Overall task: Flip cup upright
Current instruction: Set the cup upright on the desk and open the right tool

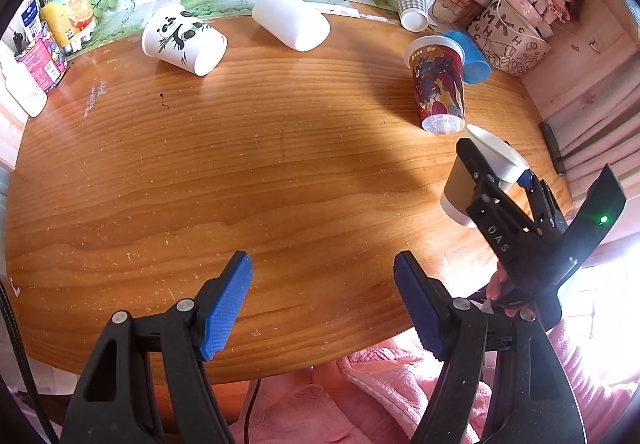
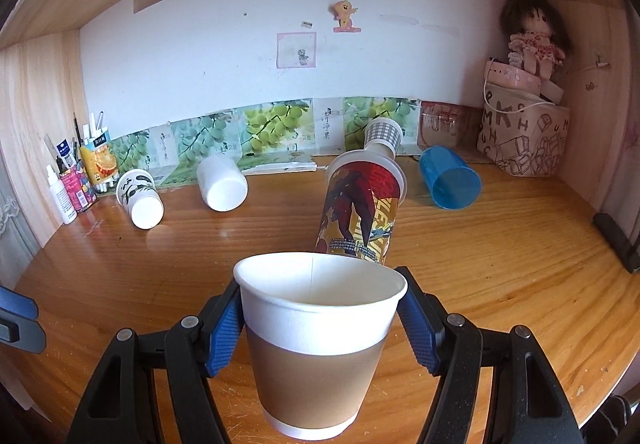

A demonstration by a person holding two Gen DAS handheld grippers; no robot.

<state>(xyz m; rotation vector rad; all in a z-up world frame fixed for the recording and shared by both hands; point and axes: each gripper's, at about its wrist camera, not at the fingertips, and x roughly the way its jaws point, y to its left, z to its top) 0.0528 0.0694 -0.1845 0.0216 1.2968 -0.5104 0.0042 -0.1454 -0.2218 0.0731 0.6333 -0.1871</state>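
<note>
My right gripper is shut on a white paper cup with a brown sleeve, held upright with its mouth up, above the wooden table. In the left wrist view the same cup sits between the right gripper's black fingers at the table's right side. My left gripper is open and empty over the table's front edge.
Several cups lie on their sides: a red printed cup, a blue cup, a checked cup, a plain white cup, a panda cup. A printed bag with a doll stands back right; bottles and pens back left.
</note>
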